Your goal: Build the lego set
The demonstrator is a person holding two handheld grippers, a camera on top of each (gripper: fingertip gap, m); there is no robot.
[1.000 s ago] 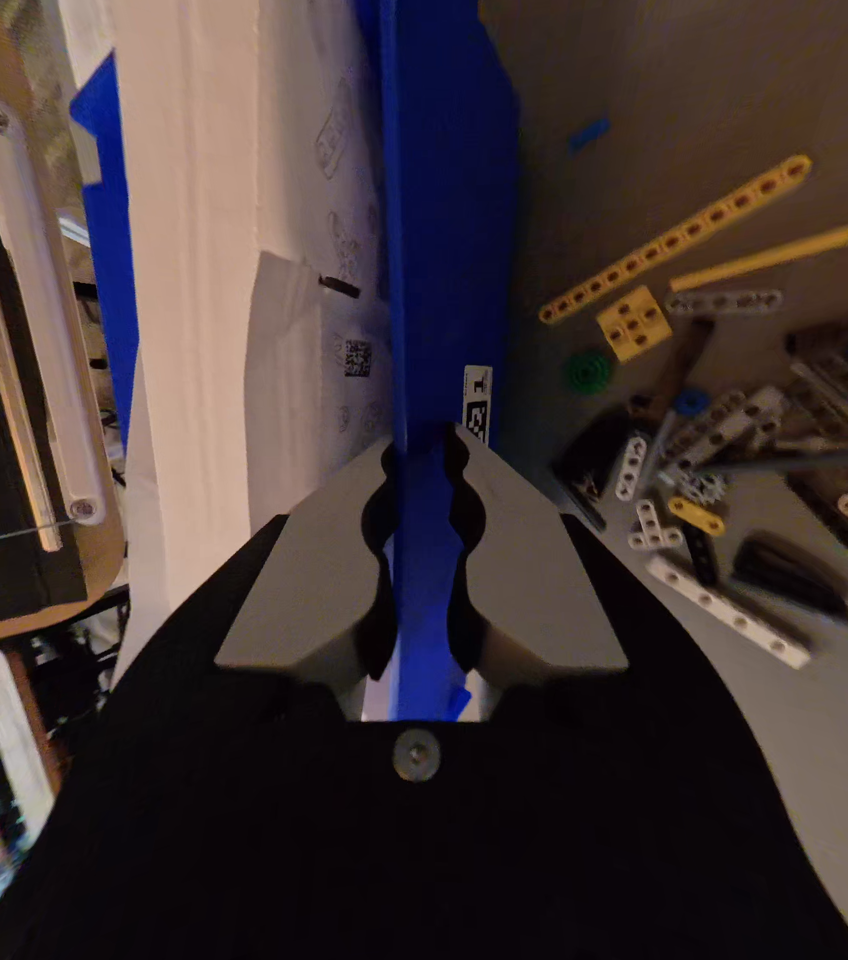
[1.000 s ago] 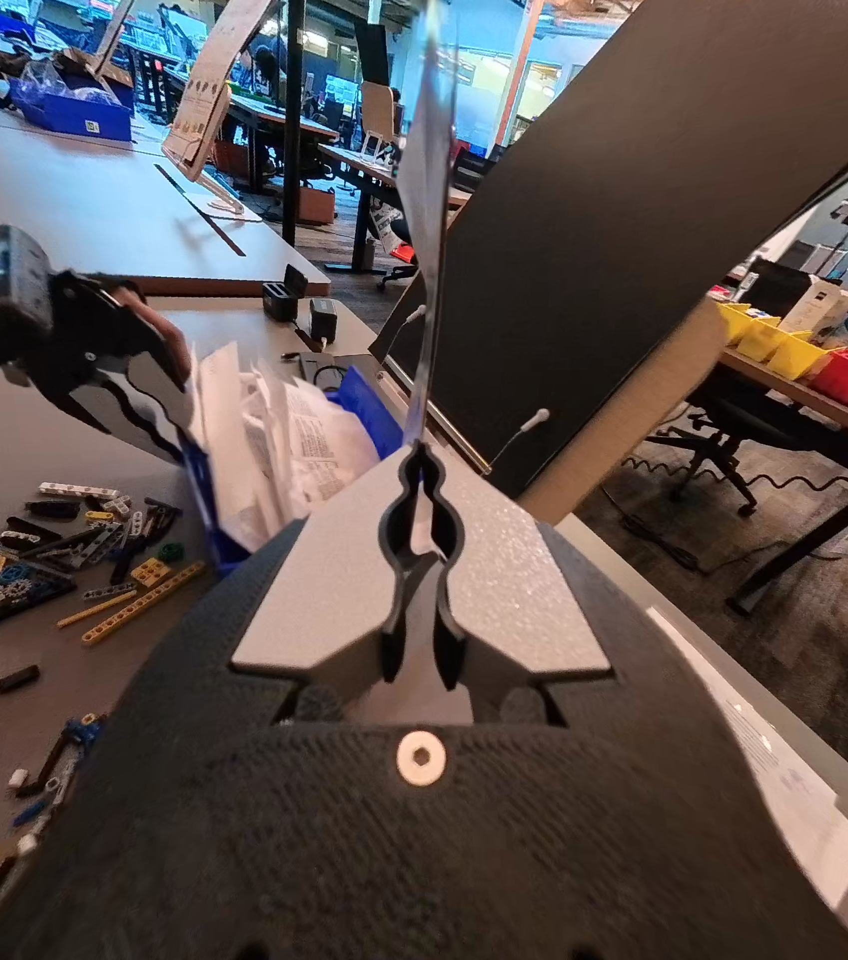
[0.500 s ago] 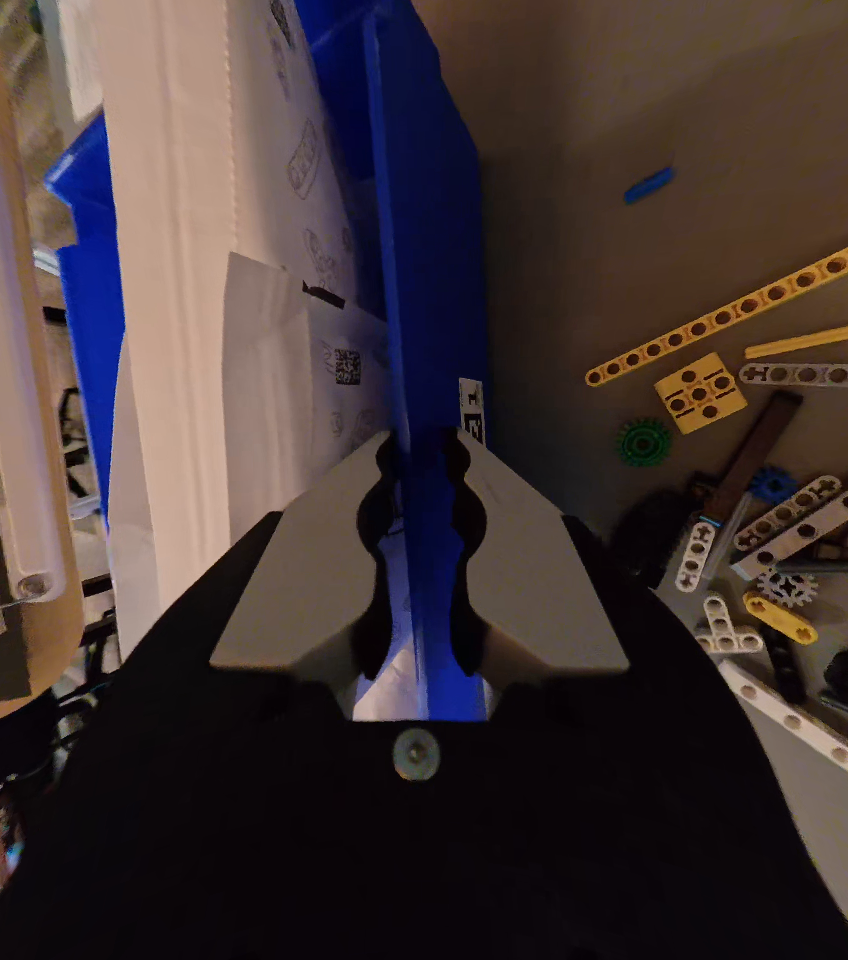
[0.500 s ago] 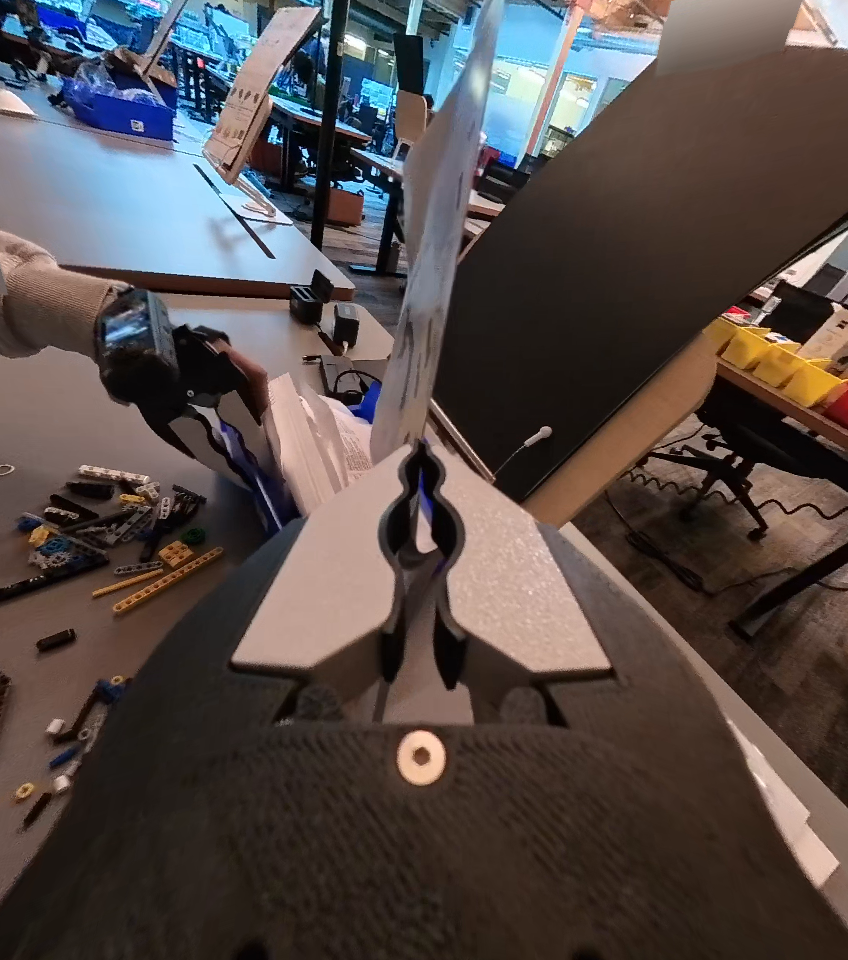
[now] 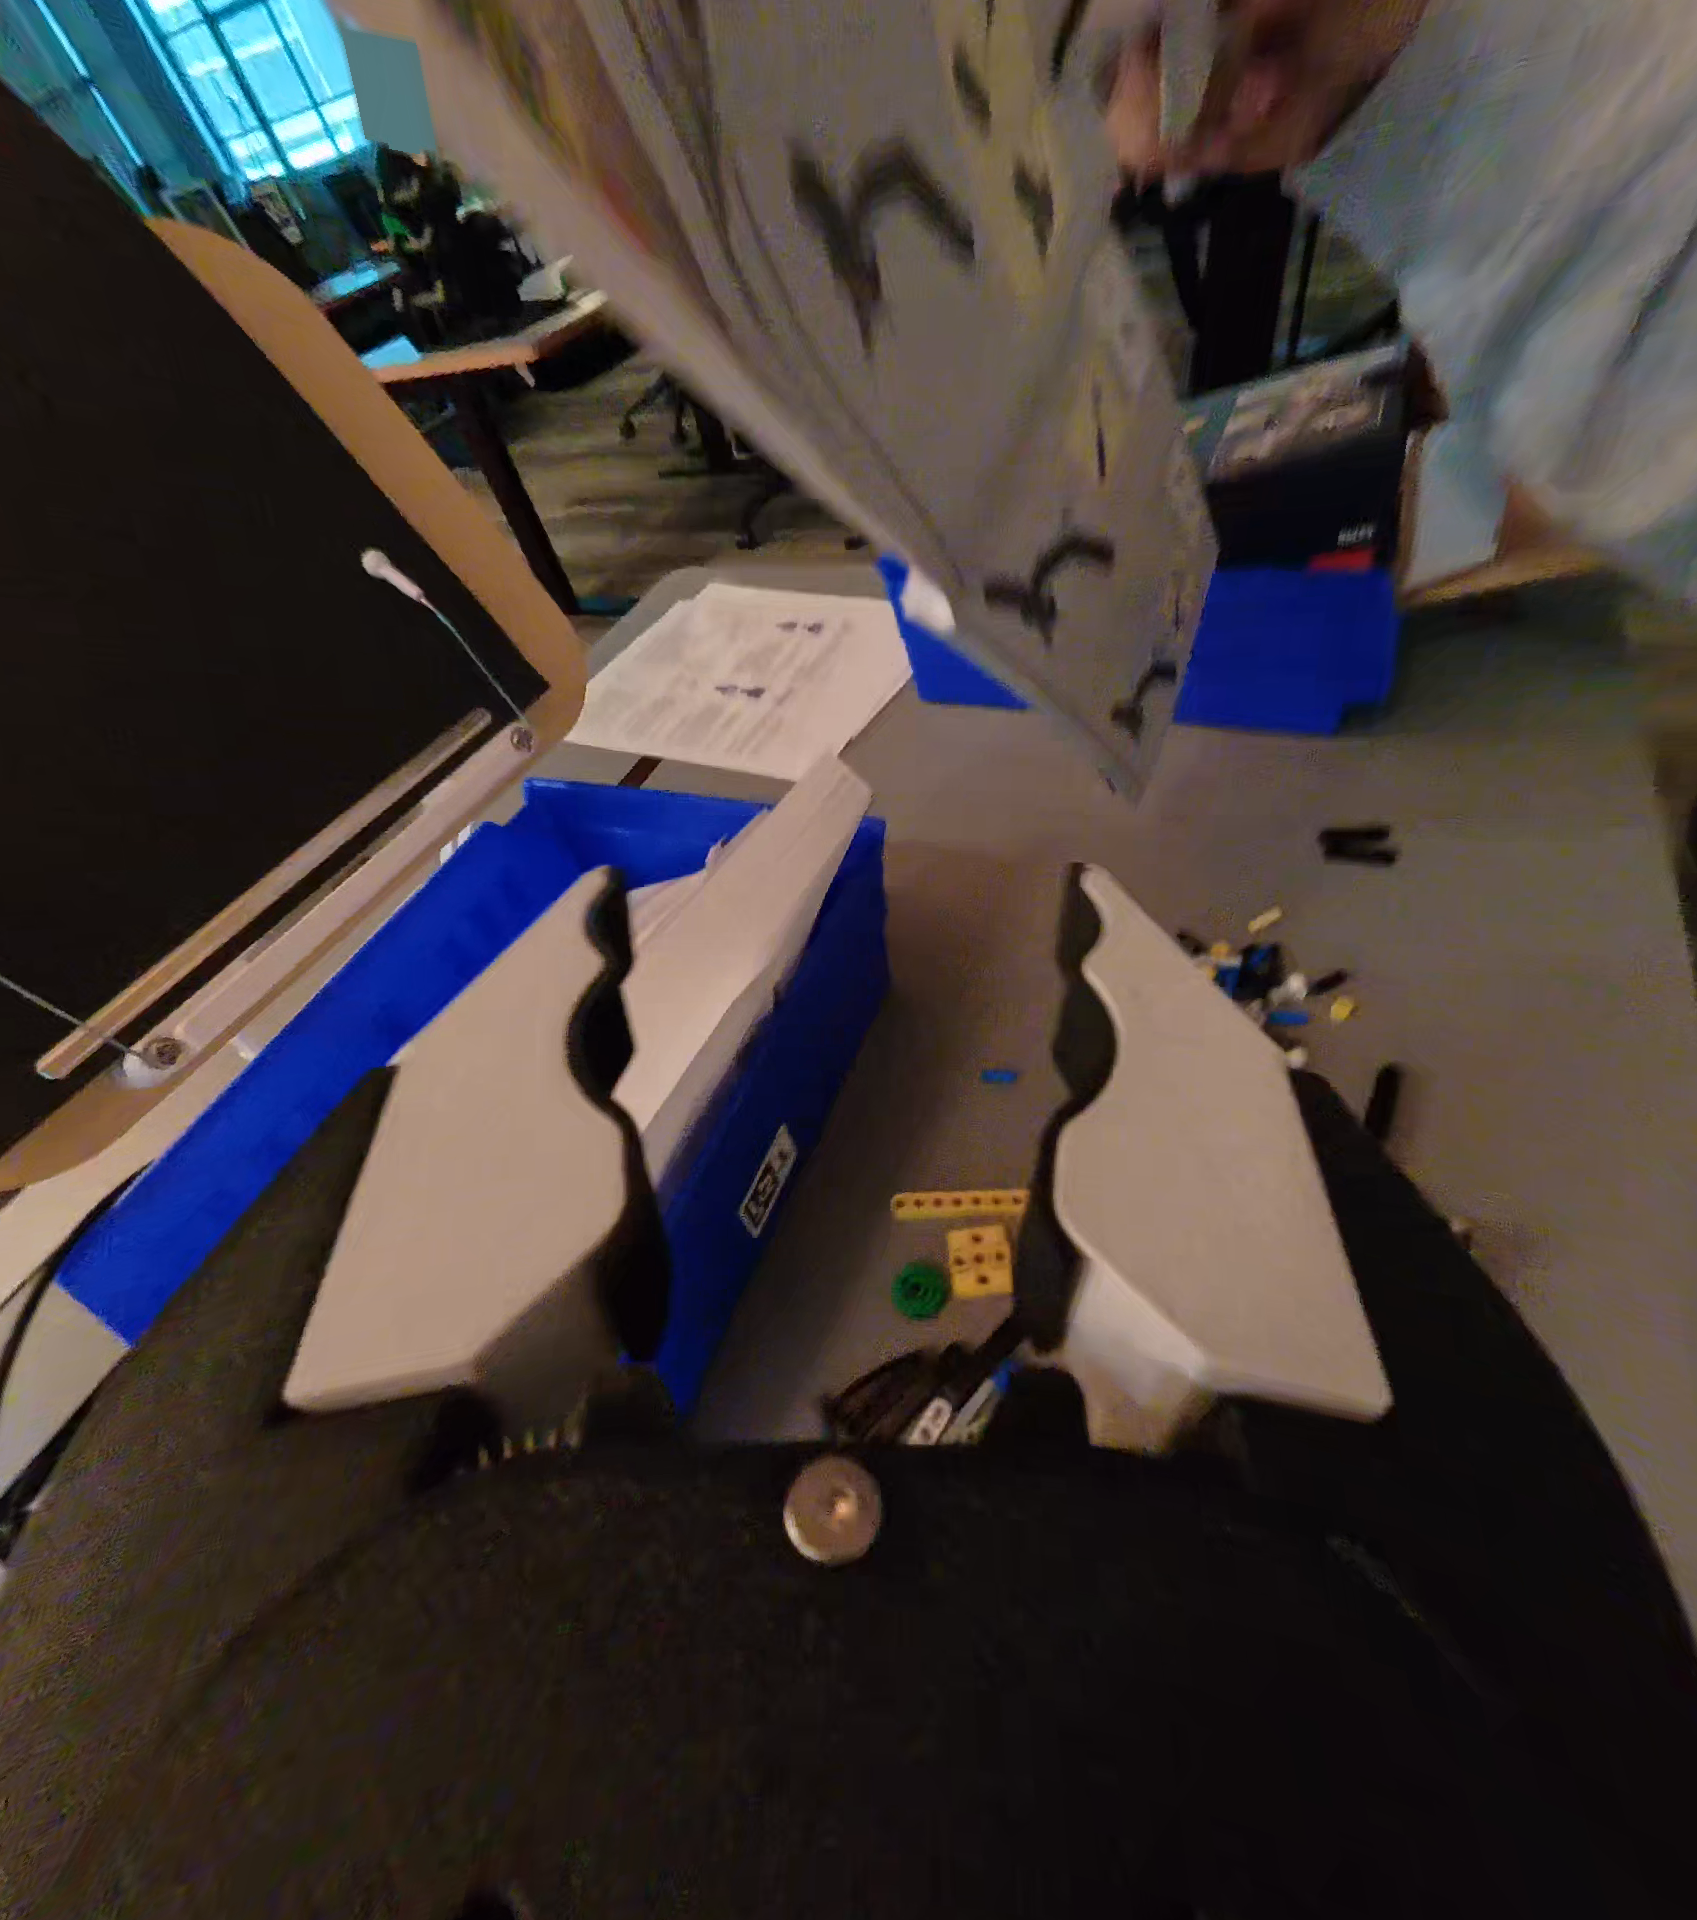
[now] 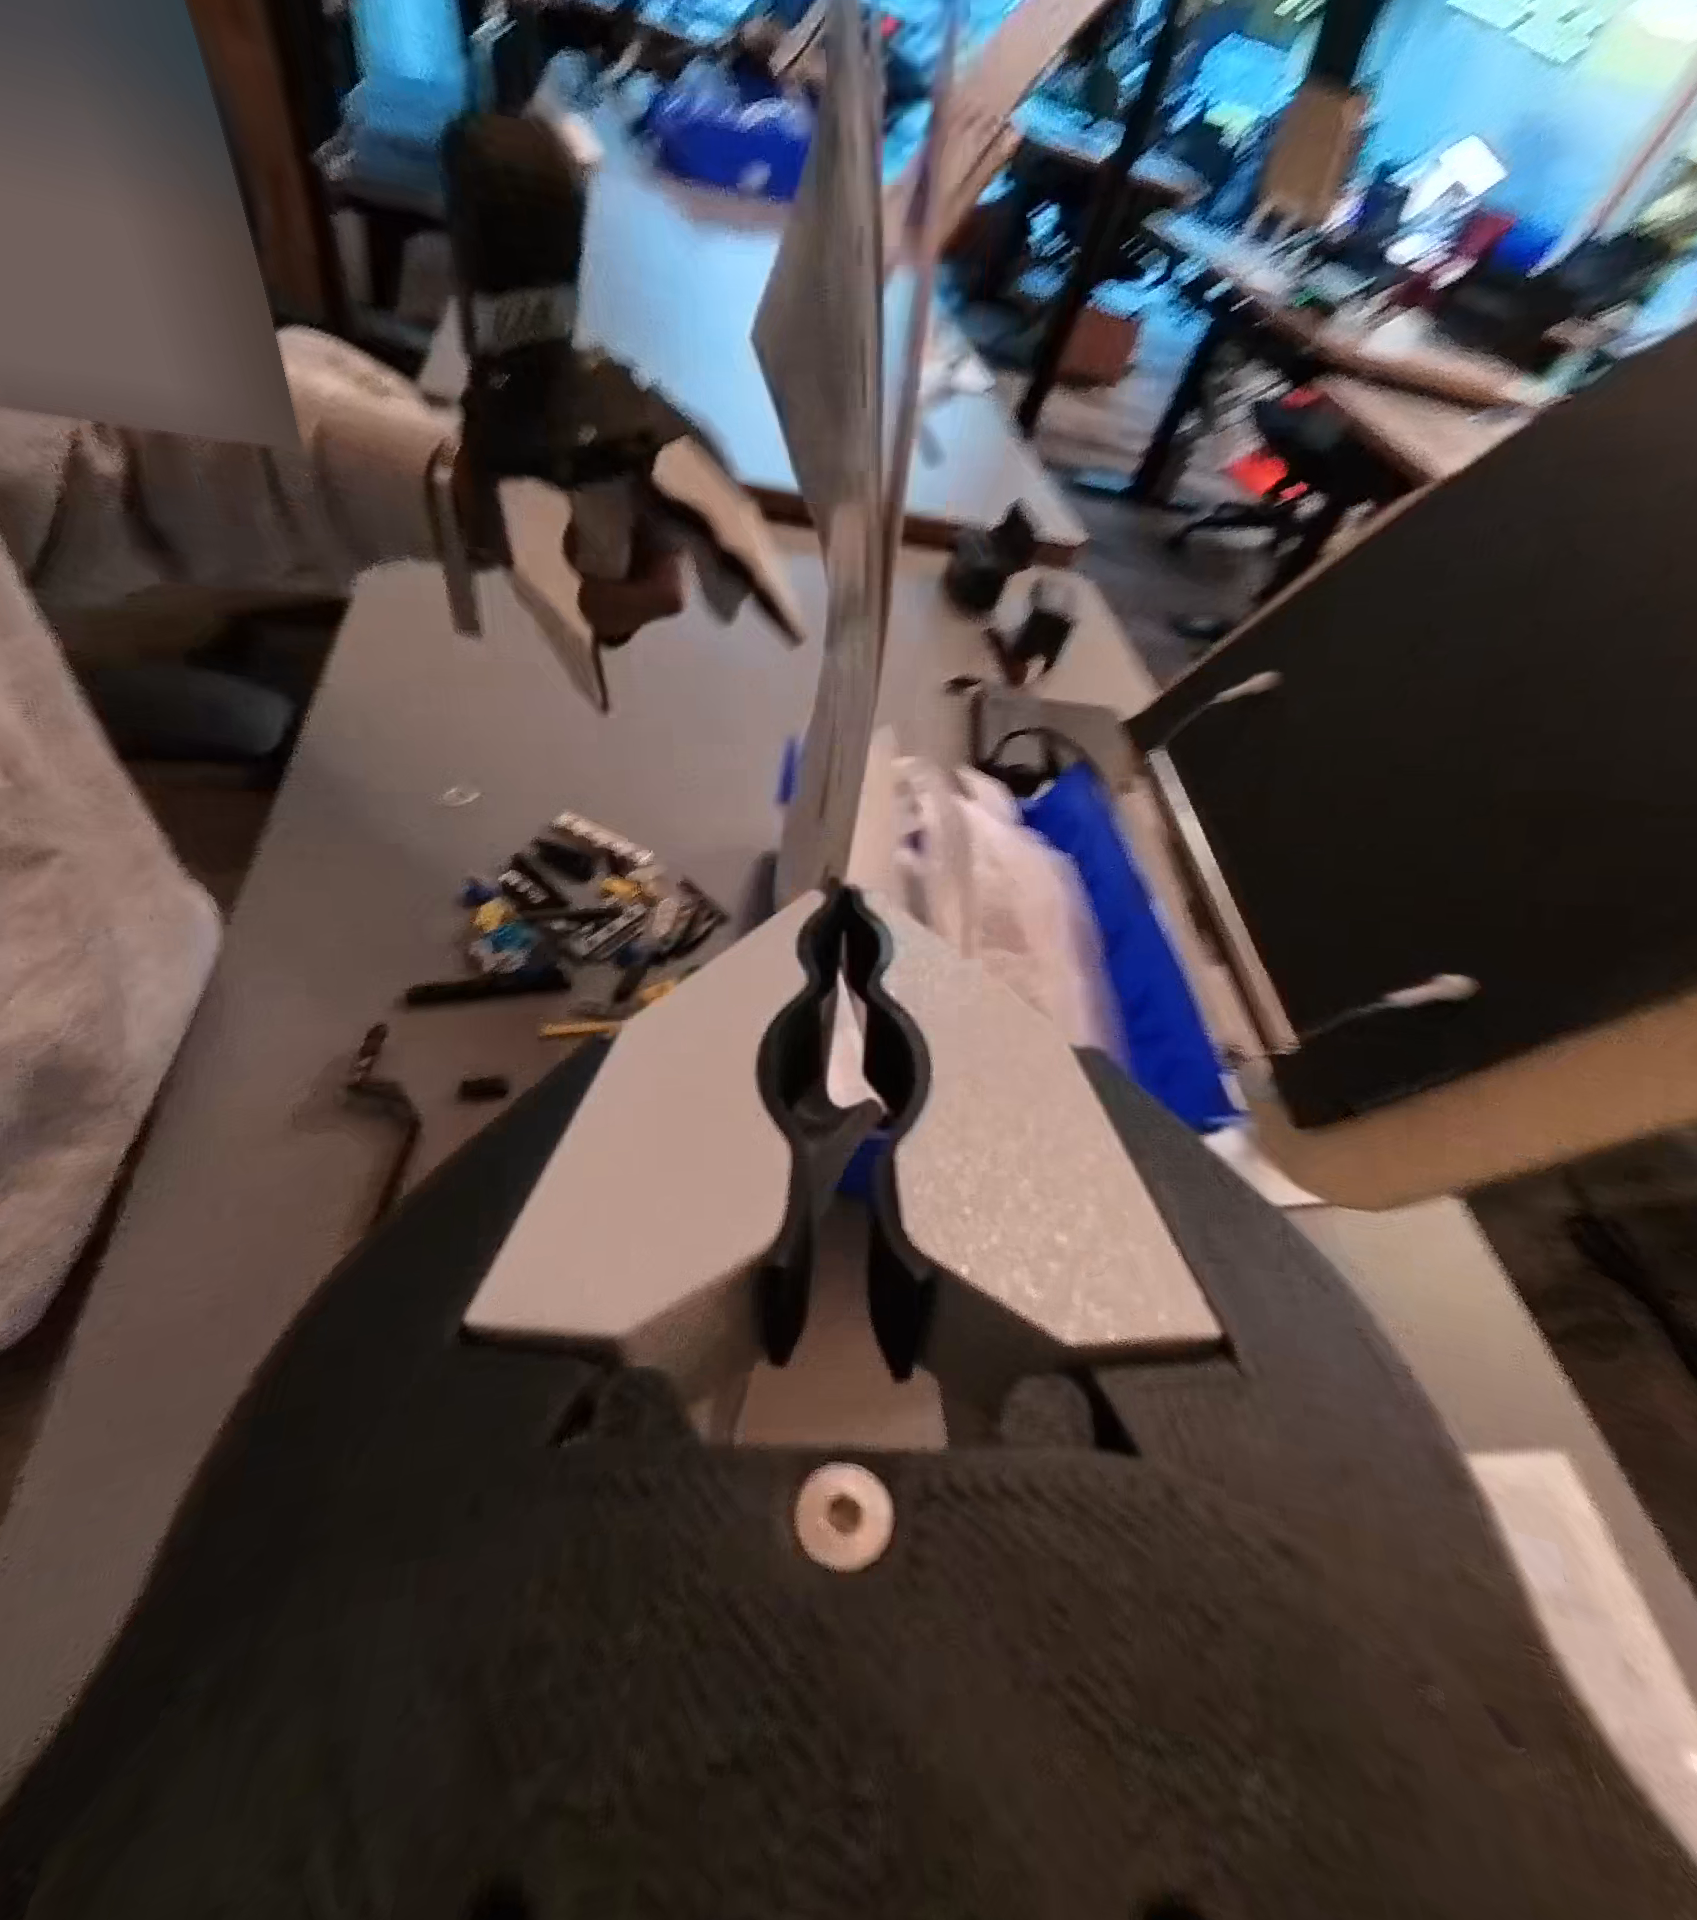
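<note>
Paper booklet (image 6: pixel 849 623) pinched, right hand-held gripper (image 6: pixel 842 904).

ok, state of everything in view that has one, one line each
Left gripper: open, empty, above the table.
Right gripper: shut on the booklet.
Booklet: lifted clear of the table, blurred.
Blue bin: on the table, open top, stuffed with white paper bags.
Lego pieces: loose on the table.
Paper sheets: flat behind the bin.

Paper-stuffed bin (image 5: pixel 771 1101) sits left of scattered lego pieces (image 5: pixel 969 1247) on the table (image 5: pixel 1509 1143); a second bin (image 5: pixel 1280 665) behind (booklet (image 5: pixel 927 343) overhead).
</note>
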